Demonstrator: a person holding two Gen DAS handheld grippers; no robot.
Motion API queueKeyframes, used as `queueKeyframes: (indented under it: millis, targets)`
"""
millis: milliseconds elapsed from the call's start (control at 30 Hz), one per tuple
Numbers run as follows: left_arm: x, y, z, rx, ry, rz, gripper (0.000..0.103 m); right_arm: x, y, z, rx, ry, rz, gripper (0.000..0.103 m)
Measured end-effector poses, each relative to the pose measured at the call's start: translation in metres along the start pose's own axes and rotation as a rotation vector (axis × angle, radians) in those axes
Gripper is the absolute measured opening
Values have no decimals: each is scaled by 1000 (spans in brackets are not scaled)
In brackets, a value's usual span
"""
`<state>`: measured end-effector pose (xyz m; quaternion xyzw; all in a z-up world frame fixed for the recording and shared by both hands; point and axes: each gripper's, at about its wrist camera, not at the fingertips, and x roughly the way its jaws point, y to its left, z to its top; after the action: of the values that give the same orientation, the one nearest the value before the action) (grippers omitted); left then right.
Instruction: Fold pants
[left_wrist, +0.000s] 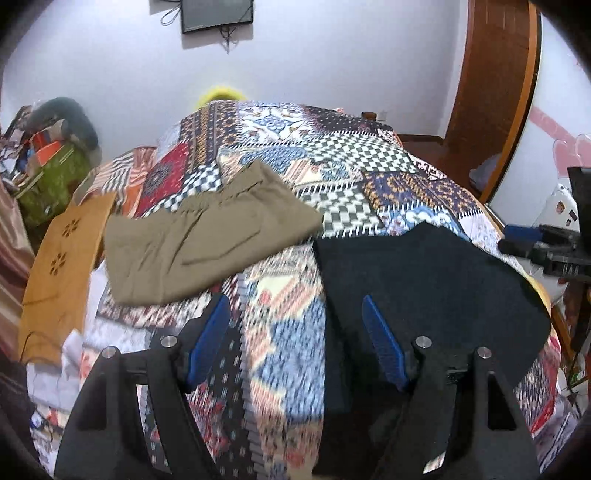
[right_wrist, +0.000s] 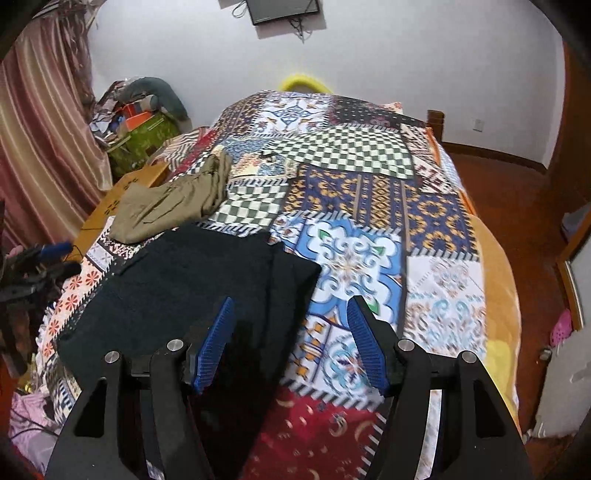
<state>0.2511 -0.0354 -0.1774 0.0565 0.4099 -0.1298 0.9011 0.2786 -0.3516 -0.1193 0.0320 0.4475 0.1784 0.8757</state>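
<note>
Left gripper (left_wrist: 295, 317): jaws spread wide, holding nothing; black pants (left_wrist: 424, 295) lying flat under and beyond its right finger, khaki pants (left_wrist: 207, 236) ahead-left. Right gripper (right_wrist: 291, 317): jaws spread wide, empty; black pants (right_wrist: 192, 295) beneath its left finger, patchwork bedspread (right_wrist: 354, 206) beyond.

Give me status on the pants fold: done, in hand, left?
Done: khaki pants look folded, set aside on the bed. In hand: nothing; left gripper and right gripper both open above the black pants, which lie flat. Left: whether they need more folds is unclear.
</note>
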Motion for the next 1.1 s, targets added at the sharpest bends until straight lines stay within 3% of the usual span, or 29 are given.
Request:
queueKeyframes:
  millis: [233, 400, 533, 600, 967, 1100]
  targets:
    - [69, -7, 19, -22, 122, -92, 74, 42, 7, 13, -14, 62, 49, 60]
    - [93, -12, 22, -47, 176, -179, 74, 66, 0, 14, -8, 115, 59, 60]
    - [101, -19, 22, -35, 190, -220, 62, 75, -3, 12, -1, 131, 104, 60]
    - [102, -22, 22, -26, 192, -237, 56, 75, -2, 11, -4, 123, 120, 55]
    - [88, -39, 33, 52, 158, -188, 36, 61, -3, 11, 2, 50, 152, 32]
    - [80, -46, 42, 76, 124, -181, 34, 49, 2, 14, -19, -12, 144, 27]
